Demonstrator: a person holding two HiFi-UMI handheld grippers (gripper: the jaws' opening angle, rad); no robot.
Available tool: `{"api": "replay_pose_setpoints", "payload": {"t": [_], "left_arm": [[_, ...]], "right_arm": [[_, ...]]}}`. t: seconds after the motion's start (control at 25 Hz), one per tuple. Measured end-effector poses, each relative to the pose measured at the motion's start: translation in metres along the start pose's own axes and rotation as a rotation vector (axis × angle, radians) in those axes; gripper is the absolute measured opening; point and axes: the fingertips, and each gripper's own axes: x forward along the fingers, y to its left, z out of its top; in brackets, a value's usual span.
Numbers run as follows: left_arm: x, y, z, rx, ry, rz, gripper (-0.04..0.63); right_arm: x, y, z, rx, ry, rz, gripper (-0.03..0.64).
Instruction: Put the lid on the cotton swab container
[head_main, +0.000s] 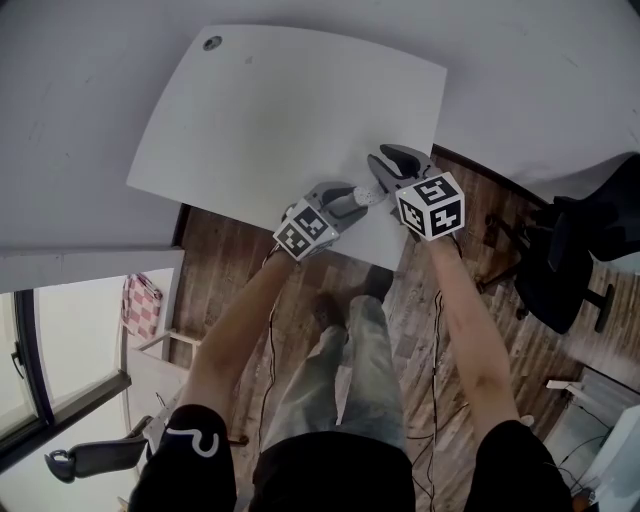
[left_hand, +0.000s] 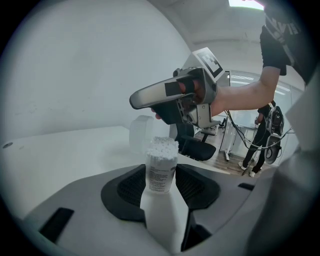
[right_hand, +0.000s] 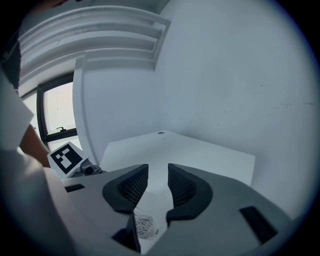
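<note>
The cotton swab container (left_hand: 161, 170), a small clear tub packed with white swab heads, stands upright between the pads of my left gripper (left_hand: 162, 174), which is shut on it. A translucent lid (left_hand: 141, 131) shows just behind it, over the white table (head_main: 270, 110) and under the tip of my right gripper (left_hand: 137, 100). In the right gripper view, my right gripper (right_hand: 157, 182) is open with nothing between its pads, and the swab heads (right_hand: 145, 227) show below its jaws. In the head view both grippers meet near the table's front right edge, left gripper (head_main: 375, 197), right gripper (head_main: 378, 160).
A black office chair (head_main: 560, 260) stands on the wooden floor to the right of the table, also visible as the chair (left_hand: 200, 147) beyond the table edge. A cable grommet (head_main: 212, 43) sits at the far left corner. A white wall lies behind the table.
</note>
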Motion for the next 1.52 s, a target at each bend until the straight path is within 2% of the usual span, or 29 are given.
{"api": "replay_pose_setpoints", "payload": {"t": [0.16,0.28,0.6,0.92,1.52], "left_arm": [[-0.001,-0.001,0.002,0.004,0.001,-0.004,0.201],[0.000,-0.002,0.002,0.002,0.001,-0.007,0.201],[0.000,-0.001,0.001,0.002,0.001,-0.013,0.201],[-0.001,-0.001,0.001,0.005,0.002,-0.008,0.200],[-0.001,-0.001,-0.001,-0.011,0.010,0.013,0.200]], "right_arm": [[0.009,0.006,0.000,0.011,0.013,0.047,0.181],[0.011,0.017,0.003,0.036,0.000,0.127,0.212],[0.015,0.030,-0.004,0.058,0.028,0.223,0.221],[0.008,0.037,-0.017,0.047,0.068,0.255,0.216],[-0.016,0.047,-0.029,0.086,0.053,0.266,0.193]]}}
